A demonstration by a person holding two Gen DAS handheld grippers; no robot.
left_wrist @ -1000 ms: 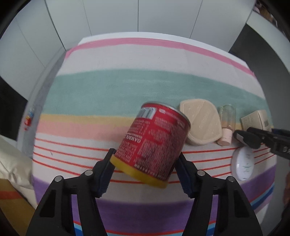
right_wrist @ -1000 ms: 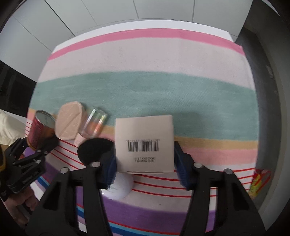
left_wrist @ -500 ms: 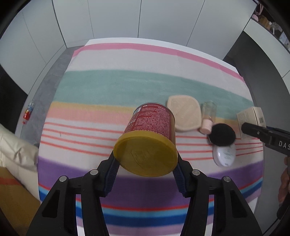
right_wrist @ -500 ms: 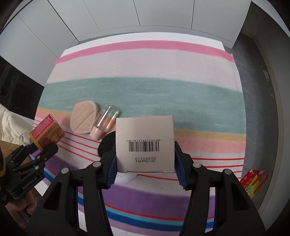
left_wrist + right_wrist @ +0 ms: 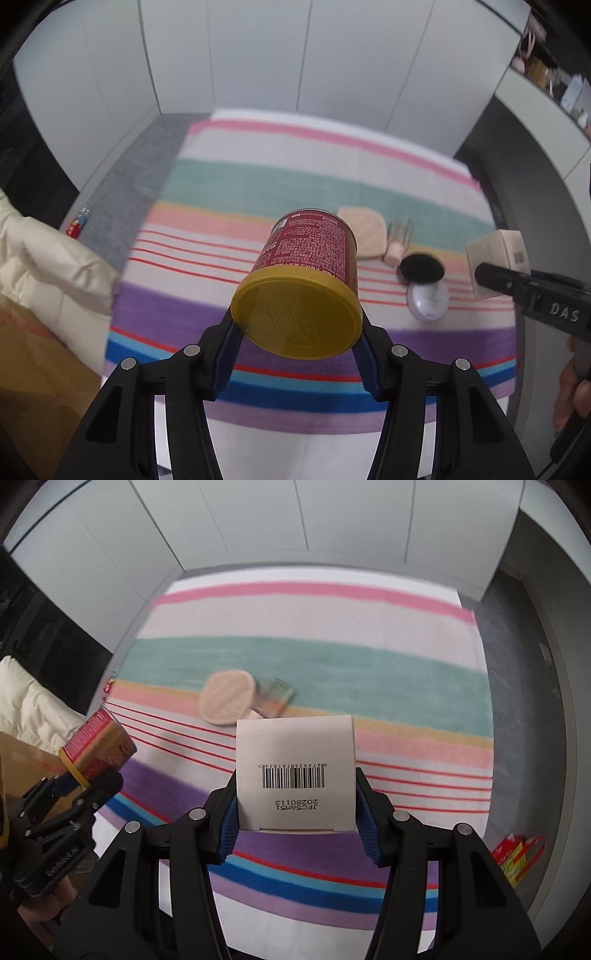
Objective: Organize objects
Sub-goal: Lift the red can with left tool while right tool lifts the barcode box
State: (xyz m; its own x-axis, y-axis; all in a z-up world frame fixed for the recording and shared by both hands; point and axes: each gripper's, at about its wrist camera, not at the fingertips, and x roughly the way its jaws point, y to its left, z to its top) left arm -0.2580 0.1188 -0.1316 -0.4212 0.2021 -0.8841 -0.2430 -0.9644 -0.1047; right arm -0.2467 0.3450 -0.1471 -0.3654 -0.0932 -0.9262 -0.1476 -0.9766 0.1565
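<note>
Red can (image 5: 308,254) with a yellow lid sits clamped between the blue pads of your left gripper (image 5: 297,354), tipped so the lid faces the camera and its far end points out over the striped cloth (image 5: 258,184); it is lifted clear of the cloth. Your right gripper (image 5: 295,812) is closed on a white box (image 5: 295,771), the barcode side turned up toward the lens, and that box is also held above the cloth. From the left wrist view you can see the same box (image 5: 495,258) at the right edge, with the right gripper's dark finger (image 5: 517,288) across it. On the cloth beyond the can lie a beige compact (image 5: 364,234), a small clear bottle with a pink cap (image 5: 397,243) just beside it, a black puff (image 5: 421,267) and a white round case (image 5: 426,301) touching the puff's near edge. From the right wrist view the can (image 5: 98,746) shows at the far left in the left gripper's jaws, and the compact (image 5: 227,696) and bottle (image 5: 275,701) lie just past the box. A cream jacket (image 5: 48,266) and brown cardboard (image 5: 29,362) sit to the left of the cloth, and a red and yellow packet (image 5: 517,853) lies on the grey floor to the right.
</note>
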